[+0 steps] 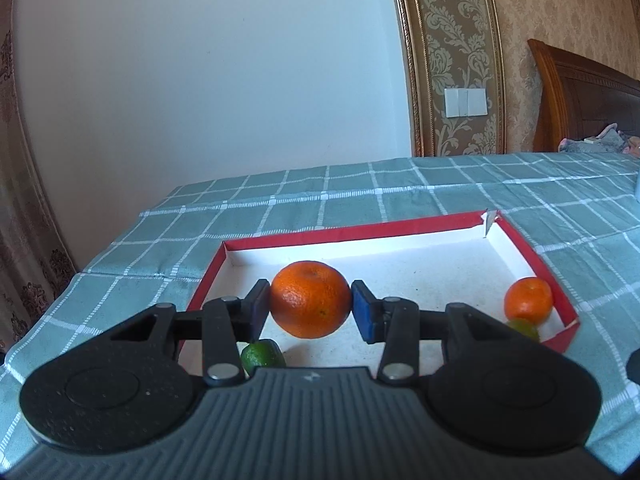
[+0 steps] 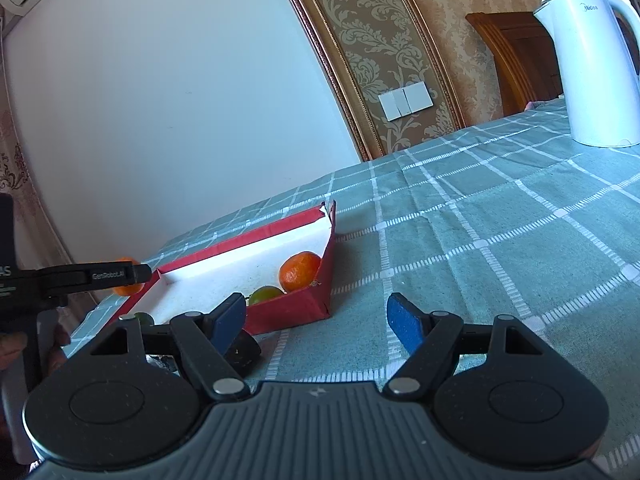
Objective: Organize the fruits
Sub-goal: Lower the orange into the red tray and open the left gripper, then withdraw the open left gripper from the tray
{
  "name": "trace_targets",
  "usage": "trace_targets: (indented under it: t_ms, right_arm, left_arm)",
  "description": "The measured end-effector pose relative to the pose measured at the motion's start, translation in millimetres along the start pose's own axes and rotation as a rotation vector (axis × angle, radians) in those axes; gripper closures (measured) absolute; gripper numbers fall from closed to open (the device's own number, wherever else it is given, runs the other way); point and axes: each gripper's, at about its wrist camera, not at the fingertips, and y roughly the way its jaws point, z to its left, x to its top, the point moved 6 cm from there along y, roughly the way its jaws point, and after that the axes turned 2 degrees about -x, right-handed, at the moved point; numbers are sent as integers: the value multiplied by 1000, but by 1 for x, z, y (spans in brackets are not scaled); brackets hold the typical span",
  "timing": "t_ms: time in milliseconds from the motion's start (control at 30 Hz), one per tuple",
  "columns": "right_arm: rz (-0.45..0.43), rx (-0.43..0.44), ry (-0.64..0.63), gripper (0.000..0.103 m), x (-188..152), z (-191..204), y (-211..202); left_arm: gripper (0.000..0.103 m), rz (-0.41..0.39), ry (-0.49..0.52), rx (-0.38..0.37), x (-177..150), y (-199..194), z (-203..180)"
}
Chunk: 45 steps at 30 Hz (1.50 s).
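Note:
My left gripper (image 1: 310,305) is shut on a large orange (image 1: 310,298) and holds it just above the white floor of a red-walled box (image 1: 352,235). Inside the box a smaller orange (image 1: 528,298) sits in the near right corner, with a green lime (image 1: 525,328) touching its front. A second lime (image 1: 262,354) lies at the near left, partly hidden behind my gripper. In the right wrist view my right gripper (image 2: 316,320) stands open over the cloth beside the box (image 2: 288,312), nothing between its blue pads. The left gripper's finger (image 2: 112,275) shows at far left with the held orange (image 2: 127,288) behind it.
A green checked cloth (image 2: 480,240) covers the table. A white kettle (image 2: 588,68) stands at the far right. A dark rounded thing (image 2: 245,350) lies on the cloth under my right gripper's left finger. The table's far edge meets a white wall.

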Motion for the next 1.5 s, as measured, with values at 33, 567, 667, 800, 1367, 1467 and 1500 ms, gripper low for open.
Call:
trace_targets:
  t_ms: [33,567,667,800,1367,1467,1500]
  right_arm:
    - [-1,1,-1,26,0,0,0]
    - [-10,17,-5,25,0,2,0]
    - [-10,16,-6,25,0,2,-1]
    - [-10,13,-4,25,0,2,0]
    - [-41,-10,-9,21,1,2,-6]
    - [-32,-23,-27,20,1,4,-4]
    - [-24,-27,-40,20,1,6,-3]
  left_arm:
    - [62,14,-6,2,-1,7,1]
    - [62,107,-67,10,-18,43,10]
    - [52,88,-59,18,-16,39,11]
    - [30,59,-49,18,-13,25,13]
    - [0,-93,-141,106,-59,-68,104]
    - [0,-84,-245,171,-70,-66,138]
    - [0,-77,-275,189,-74,-64,148]
